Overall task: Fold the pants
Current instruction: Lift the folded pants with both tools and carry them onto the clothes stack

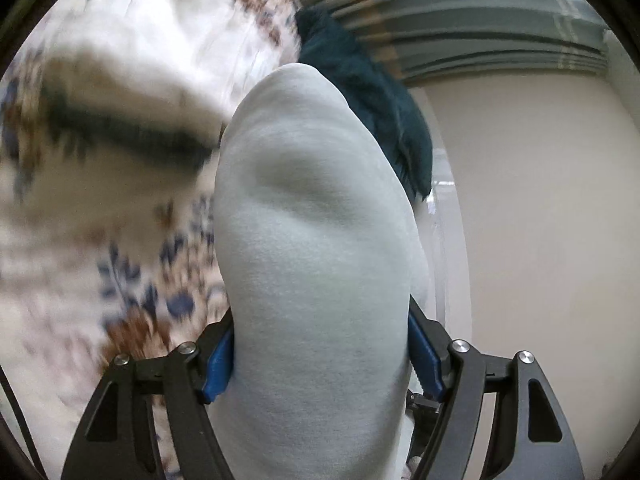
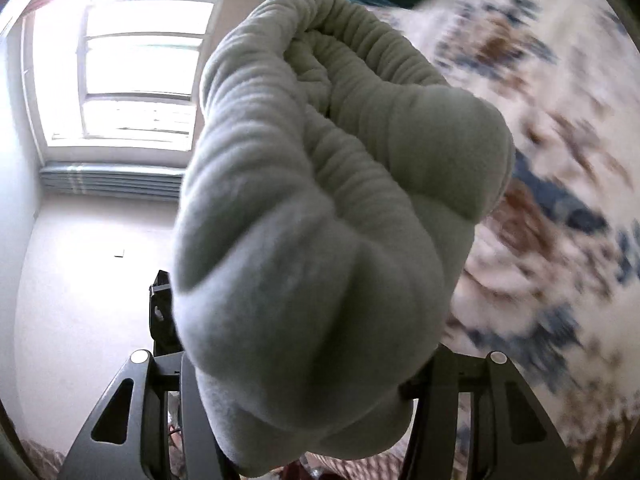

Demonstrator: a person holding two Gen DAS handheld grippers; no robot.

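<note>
The left gripper [image 1: 320,360] pinches a thick bundle of the pale grey pants [image 1: 316,240] between its blue pads [image 1: 426,354], which press into the cloth on both sides. The fabric bulges up and forward from the jaws, smooth on this end. The right gripper [image 2: 296,372] clamps another part of the pants [image 2: 320,208], the ribbed, gathered waistband folds swelling out ahead of its black fingers [image 2: 196,400]. Both grippers point slightly downward. Beyond the cloth lies a blurred floral bedspread [image 1: 132,280], with a dark teal fuzzy fabric [image 1: 380,92] at its far edge. A bright window [image 2: 136,68] and pale wall [image 1: 540,220] stand behind.
</note>
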